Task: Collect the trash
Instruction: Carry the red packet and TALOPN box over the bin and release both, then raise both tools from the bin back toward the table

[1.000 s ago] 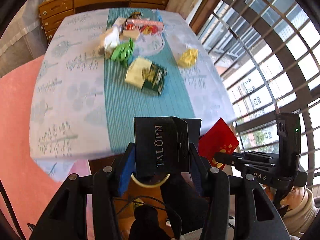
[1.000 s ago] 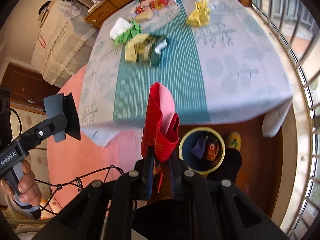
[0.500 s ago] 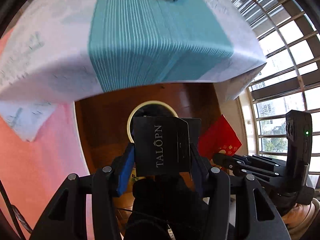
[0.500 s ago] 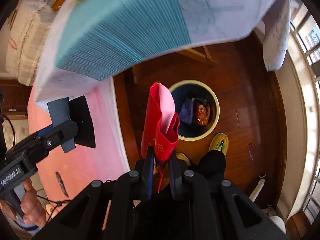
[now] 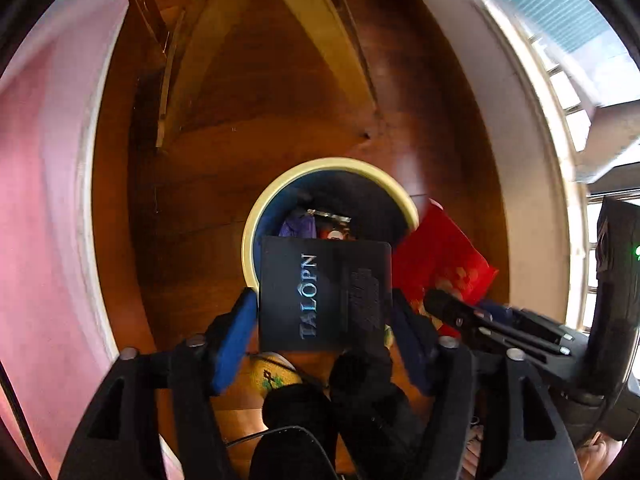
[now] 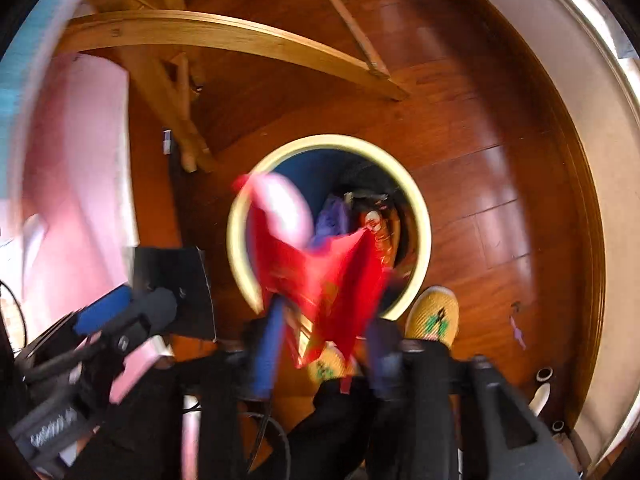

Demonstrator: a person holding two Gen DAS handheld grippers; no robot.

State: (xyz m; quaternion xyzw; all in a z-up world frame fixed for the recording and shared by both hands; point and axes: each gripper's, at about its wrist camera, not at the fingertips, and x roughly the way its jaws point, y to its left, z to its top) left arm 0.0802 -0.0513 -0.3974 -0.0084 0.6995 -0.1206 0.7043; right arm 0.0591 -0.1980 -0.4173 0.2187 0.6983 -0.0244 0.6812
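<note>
A round bin with a cream rim (image 5: 256, 220) (image 6: 420, 216) stands on the wooden floor and holds purple and orange wrappers. My left gripper (image 5: 325, 320) is shut on a black "TALOPN" box (image 5: 316, 296), held just above the bin's near rim. It also shows in the right wrist view (image 6: 172, 280). My right gripper (image 6: 324, 344) has its jaws spread apart. The red paper packet (image 6: 320, 264) hangs loose between them over the bin, blurred. The packet shows in the left wrist view (image 5: 440, 252) at the bin's right rim.
Wooden table legs (image 6: 176, 88) stand beyond the bin. The tablecloth edge (image 5: 500, 48) hangs above. A pink rug (image 5: 40, 200) lies to the left. Yellow slippers (image 6: 434, 312) are beside the bin's near side.
Both grippers swung down from the table to point at the bin. The right gripper's jaws opened and the red packet came loose. The left stays shut on the black box.
</note>
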